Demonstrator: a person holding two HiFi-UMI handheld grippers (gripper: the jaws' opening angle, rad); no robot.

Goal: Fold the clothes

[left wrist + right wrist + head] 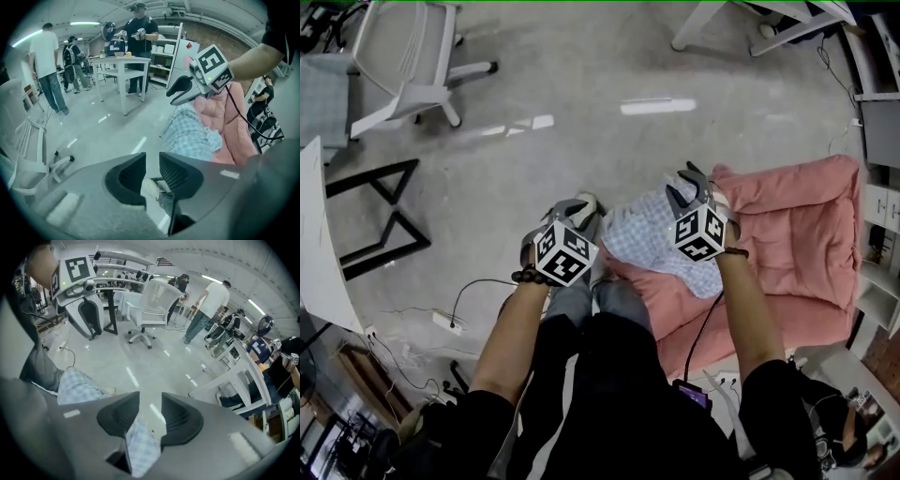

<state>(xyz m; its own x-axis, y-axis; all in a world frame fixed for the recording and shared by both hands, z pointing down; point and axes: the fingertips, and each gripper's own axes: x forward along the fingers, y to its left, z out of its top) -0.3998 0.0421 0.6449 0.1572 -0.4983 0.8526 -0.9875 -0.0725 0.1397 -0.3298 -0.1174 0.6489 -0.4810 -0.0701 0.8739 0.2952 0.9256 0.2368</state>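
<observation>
A light blue checked garment [652, 239] lies bunched on the near left corner of a pink cushion [797, 234] on the floor. My right gripper [686, 183] hangs over the garment's far edge. In the right gripper view its jaws [151, 401] stand a little apart, and a fold of the checked cloth [140, 446] sits loosely low between them. My left gripper [572, 208] is just left of the garment, above my shoe and jeans. Its jaws [152, 161] show a narrow gap with nothing in it. The garment [187, 133] and the right gripper [180, 91] appear beyond it.
A white office chair [403, 47] stands at the far left, with a black table frame [380, 216] and a power strip [448, 322] with cables nearer me. White shelves [881, 216] line the right edge behind the cushion. Several people [47, 65] stand by tables [119, 70] across the room.
</observation>
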